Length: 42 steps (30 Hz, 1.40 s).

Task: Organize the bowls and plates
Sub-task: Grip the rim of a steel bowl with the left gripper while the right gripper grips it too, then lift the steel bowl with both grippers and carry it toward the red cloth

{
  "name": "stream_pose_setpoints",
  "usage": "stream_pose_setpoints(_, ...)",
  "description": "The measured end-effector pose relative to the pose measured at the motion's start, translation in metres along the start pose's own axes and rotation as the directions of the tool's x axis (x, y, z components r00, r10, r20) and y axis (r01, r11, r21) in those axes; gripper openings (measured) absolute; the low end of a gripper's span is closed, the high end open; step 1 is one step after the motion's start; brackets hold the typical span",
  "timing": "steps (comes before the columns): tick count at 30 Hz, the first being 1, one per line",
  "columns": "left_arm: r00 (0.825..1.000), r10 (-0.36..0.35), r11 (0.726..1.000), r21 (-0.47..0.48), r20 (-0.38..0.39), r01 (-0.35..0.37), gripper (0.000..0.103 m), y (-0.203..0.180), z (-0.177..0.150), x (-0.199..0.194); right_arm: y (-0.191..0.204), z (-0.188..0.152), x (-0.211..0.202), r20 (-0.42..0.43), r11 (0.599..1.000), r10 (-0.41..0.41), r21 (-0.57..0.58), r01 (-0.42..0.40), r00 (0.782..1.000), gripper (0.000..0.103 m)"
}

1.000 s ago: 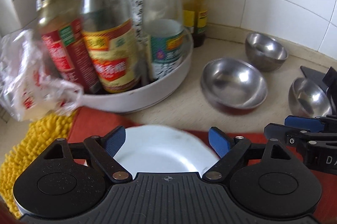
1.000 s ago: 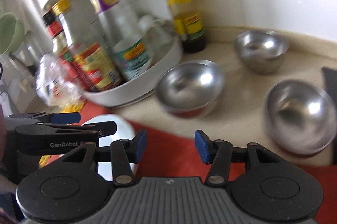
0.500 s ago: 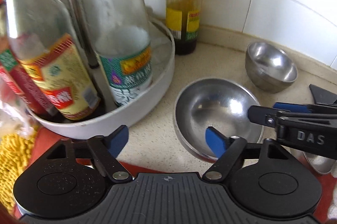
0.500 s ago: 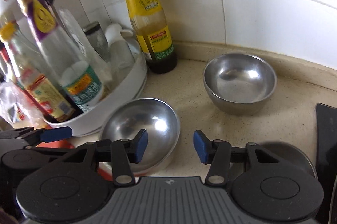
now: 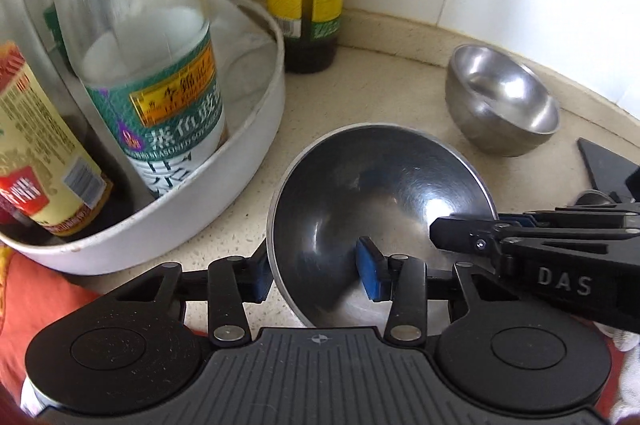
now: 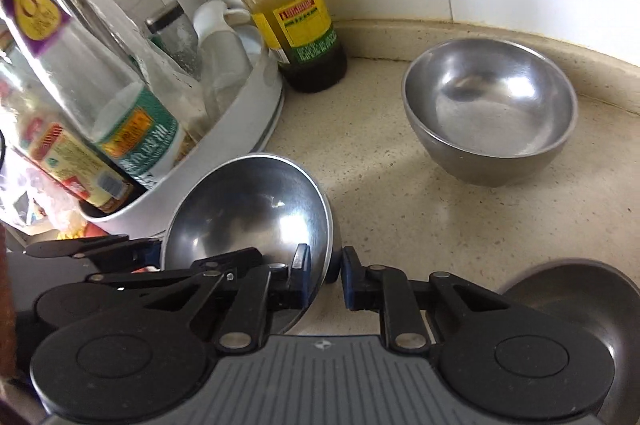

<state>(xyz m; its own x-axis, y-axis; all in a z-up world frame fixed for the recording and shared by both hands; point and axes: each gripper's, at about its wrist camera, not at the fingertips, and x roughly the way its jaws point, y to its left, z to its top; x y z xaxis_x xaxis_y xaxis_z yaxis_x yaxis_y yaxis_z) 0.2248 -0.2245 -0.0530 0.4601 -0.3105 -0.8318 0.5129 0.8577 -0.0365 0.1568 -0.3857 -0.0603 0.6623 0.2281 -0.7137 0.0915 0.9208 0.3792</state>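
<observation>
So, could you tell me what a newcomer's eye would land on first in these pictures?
Probably the near steel bowl, centre foreground, pinched by both grippers: the left gripper on its near rim, the right gripper on its right rim. Next, the sauce bottles in the white tray at left, and a second steel bowl by the wall.

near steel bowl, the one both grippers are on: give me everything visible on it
The near steel bowl is round, shiny bare metal, empty, with a thin rim and bright glints inside. It sits tilted on the speckled counter, close beside the white condiment tray; contact there is unclear. The left gripper has just closed across its near-left rim, one blue pad inside and one outside. The right gripper has likewise closed on the right rim.
</observation>
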Motion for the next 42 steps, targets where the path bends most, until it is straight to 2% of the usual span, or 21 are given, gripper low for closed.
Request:
stream_pose_setpoints(3, 0.999, -0.033, 0.999, 0.023, 0.016, 0.033, 0.051, -0.004, -0.002, -0.017, 0.001, -0.005, -0.019, 0.026, 1.0, 0.009, 0.015, -0.009, 1.0, 0.019)
stream_pose_setpoints(8, 0.995, -0.094, 0.991, 0.095, 0.042, 0.089, 0.056, -0.023, -0.015, -0.049, 0.006, -0.019, -0.06, 0.053, 1.0, -0.005, 0.017, 0.004, 0.999, 0.019)
stream_pose_setpoints(14, 0.983, -0.185, 0.97, 0.154, -0.019, 0.186, 0.056, -0.042, -0.039, -0.064, 0.003, -0.048, -0.1, 0.006, 0.998, -0.022, 0.065, 0.022, 1.0, 0.019)
stream_pose_setpoints(19, 0.977, -0.188, 0.963, 0.179, -0.102, 0.204, 0.057, -0.055, -0.057, -0.052, -0.006, -0.075, -0.103, -0.063, 0.992, -0.037, 0.121, 0.044, 0.997, 0.019)
stream_pose_setpoints(24, 0.979, -0.16, 0.963, 0.196, -0.126, 0.182, 0.063, -0.063, -0.058, -0.049, -0.013, -0.088, -0.095, -0.12, 0.984, -0.029, 0.173, 0.05, 0.992, 0.021)
stream_pose_setpoints(27, 0.974, -0.183, 0.956, 0.206, -0.133, 0.208, 0.066, -0.064, -0.063, -0.054, -0.012, -0.094, -0.1, -0.154, 0.984, -0.005, 0.175, 0.032, 0.988, 0.022)
stream_pose_setpoints(32, 0.969, -0.174, 0.955, 0.212, -0.174, 0.21, 0.063, -0.065, -0.063, -0.041, -0.022, -0.095, -0.097, -0.173, 0.979, -0.008, 0.199, 0.043, 0.985, 0.022)
stream_pose_setpoints(34, 0.974, -0.166, 0.956, 0.218, -0.154, 0.198, 0.074, -0.061, -0.061, -0.047, -0.026, -0.097, -0.101, -0.161, 0.973, 0.003, 0.229, 0.034, 0.987, 0.024)
stream_pose_setpoints(36, 0.981, -0.156, 0.958, 0.224, -0.114, 0.179, 0.081, -0.055, -0.057, -0.056, -0.029, -0.097, -0.11, -0.142, 0.973, 0.01, 0.23, 0.023, 0.99, 0.028)
stream_pose_setpoints(42, 0.99, -0.142, 0.967, 0.21, -0.022, 0.144, 0.081, -0.049, -0.029, -0.072, -0.051, -0.086, -0.14, -0.037, 0.961, -0.016, 0.274, 0.025, 0.999, 0.032)
